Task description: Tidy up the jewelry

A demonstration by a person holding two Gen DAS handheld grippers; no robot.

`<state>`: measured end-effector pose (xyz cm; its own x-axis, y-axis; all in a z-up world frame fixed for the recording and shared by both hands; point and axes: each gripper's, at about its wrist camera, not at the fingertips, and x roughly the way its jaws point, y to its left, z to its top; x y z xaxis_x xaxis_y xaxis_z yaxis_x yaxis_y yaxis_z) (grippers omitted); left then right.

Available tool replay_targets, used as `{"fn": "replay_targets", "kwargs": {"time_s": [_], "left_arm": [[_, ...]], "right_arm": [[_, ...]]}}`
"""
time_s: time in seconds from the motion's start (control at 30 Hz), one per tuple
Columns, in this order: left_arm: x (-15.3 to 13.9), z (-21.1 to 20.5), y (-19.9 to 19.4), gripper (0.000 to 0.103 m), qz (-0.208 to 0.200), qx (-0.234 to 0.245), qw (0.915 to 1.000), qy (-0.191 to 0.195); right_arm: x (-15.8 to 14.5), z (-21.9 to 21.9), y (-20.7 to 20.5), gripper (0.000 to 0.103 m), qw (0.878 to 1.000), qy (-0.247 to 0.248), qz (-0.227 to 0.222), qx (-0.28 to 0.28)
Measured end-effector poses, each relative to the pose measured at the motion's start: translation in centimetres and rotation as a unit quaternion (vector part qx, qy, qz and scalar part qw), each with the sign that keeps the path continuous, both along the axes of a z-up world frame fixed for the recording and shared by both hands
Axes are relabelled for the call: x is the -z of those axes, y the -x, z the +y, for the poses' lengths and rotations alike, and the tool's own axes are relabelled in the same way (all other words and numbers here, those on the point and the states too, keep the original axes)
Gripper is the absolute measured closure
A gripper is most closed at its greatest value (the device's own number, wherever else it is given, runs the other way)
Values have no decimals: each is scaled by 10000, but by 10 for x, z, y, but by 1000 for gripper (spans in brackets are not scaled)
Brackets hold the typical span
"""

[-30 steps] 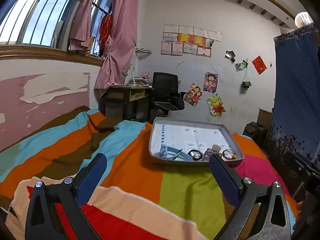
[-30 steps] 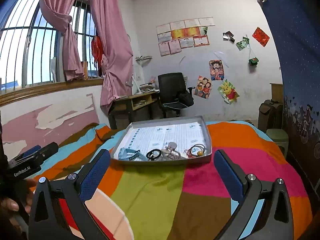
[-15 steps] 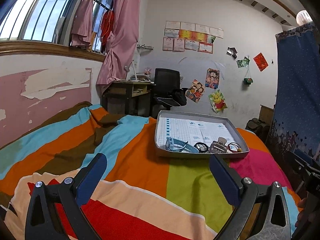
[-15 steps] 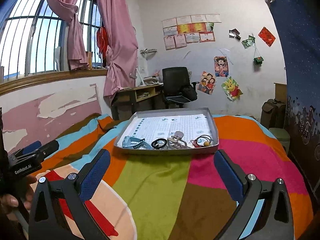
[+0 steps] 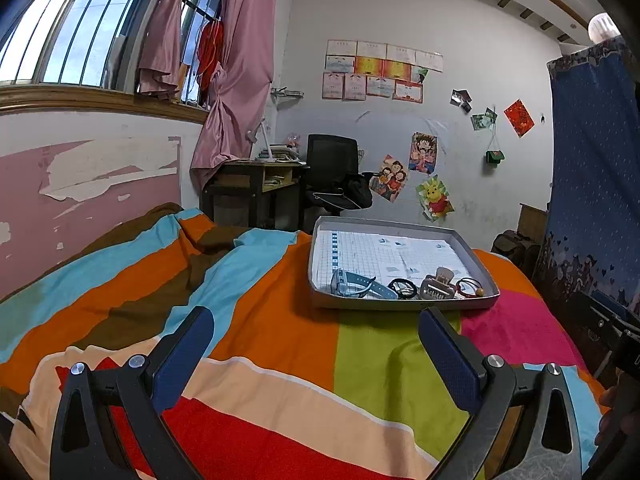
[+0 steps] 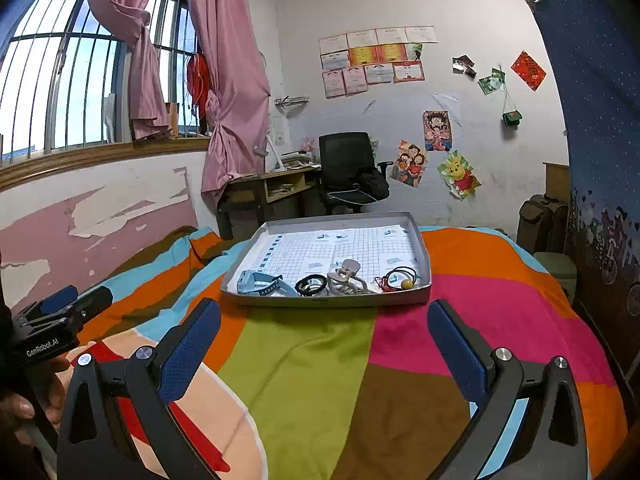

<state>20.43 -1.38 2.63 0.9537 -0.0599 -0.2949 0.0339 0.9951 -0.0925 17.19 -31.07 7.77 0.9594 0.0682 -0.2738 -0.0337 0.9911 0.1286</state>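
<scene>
A grey tray (image 5: 404, 303) (image 6: 326, 301) lined with gridded paper lies on the striped bedspread. Along its near edge lie a blue watch (image 5: 356, 283) (image 6: 260, 282), a black ring-shaped band (image 5: 402, 288) (image 6: 311, 285), a beige hair claw (image 5: 437, 286) (image 6: 346, 280) and a red-and-black cord with a yellow bead (image 5: 470, 286) (image 6: 400, 278). My left gripper (image 5: 316, 344) is open and empty, well short of the tray. My right gripper (image 6: 324, 340) is open and empty, just short of the tray's near edge. The left gripper also shows at the left of the right wrist view (image 6: 60, 312).
The bedspread (image 5: 260, 320) has orange, blue, green, pink and red stripes. A desk (image 5: 256, 184) and a black office chair (image 5: 332, 176) stand beyond the bed. A pink peeling wall (image 5: 80, 184) runs along the left. A blue curtain (image 5: 592, 180) hangs at the right.
Both cameras have risen and tilted down a little, so the tray's inside and the items in it show more fully. Both grippers stay open and empty.
</scene>
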Motion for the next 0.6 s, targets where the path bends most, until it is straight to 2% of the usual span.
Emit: {"fn": "replay_targets", "kwargs": {"time_s": [0.6], "left_arm": [[10, 3, 1, 0, 78, -7, 10000, -13]], "right_arm": [[5, -1, -3, 1, 10000, -43, 66, -31]]}}
